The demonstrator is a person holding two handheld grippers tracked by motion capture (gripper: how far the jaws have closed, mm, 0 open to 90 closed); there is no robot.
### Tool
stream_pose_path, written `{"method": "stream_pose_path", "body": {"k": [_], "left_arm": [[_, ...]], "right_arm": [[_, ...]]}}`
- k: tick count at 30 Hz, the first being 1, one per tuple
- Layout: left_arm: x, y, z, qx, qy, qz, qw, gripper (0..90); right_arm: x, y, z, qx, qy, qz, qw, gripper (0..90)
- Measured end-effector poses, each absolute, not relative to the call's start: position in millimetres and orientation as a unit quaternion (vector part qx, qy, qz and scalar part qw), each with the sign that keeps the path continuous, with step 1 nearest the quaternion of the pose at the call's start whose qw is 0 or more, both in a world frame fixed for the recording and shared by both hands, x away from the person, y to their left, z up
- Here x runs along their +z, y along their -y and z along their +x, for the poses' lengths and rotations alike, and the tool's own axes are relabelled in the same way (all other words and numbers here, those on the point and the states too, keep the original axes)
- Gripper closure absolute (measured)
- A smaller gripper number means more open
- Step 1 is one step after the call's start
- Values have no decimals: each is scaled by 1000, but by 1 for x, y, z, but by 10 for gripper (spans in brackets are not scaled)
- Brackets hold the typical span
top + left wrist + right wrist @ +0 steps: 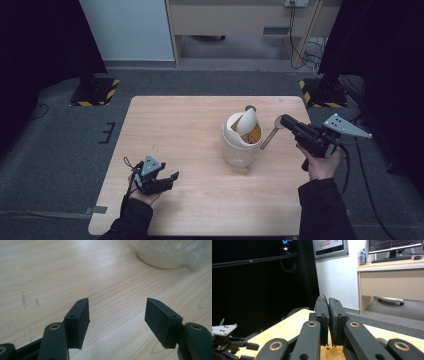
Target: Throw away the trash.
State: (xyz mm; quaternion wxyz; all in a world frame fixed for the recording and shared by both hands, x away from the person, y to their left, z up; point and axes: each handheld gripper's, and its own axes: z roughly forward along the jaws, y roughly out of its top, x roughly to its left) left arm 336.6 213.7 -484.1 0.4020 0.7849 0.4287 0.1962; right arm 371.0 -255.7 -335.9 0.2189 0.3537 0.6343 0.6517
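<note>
A small white bin (239,147) with a tilted swing lid (245,122) stands right of the table's middle, orange-yellow contents showing inside. Its base and clear liner (165,253) appear at the top of the left gripper view. My right gripper (286,121) is held just right of the bin, above the table. Its jaws (328,302) are shut on the top end of a wooden-handled utensil (267,137) that slants down towards the bin's side. My left gripper (169,181) rests low over the front left of the table, open, with bare wood between its fingers (77,322).
A light wooden table (190,125) sits on grey carpet. Two black stands with yellow-striped bases (95,90) flank its far corners. A wooden desk (392,282) and a white wall lie beyond. My left gripper (232,343) also shows in the right gripper view.
</note>
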Motion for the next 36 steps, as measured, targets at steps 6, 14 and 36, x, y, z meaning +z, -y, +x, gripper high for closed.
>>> {"method": "stream_pose_path", "body": {"k": [6, 14, 36], "left_arm": [[-492, -214, 342, 191, -433, 794, 381, 357], [-510, -209, 349, 177, -432, 821, 330, 327], [-524, -200, 351, 149, -422, 841, 305, 181]], "right_arm": [[-333, 257, 376, 650, -632, 355, 230, 868], [-326, 253, 384, 638, -633, 355, 257, 868], [-355, 224, 407, 619, -629, 364, 299, 867]]}}
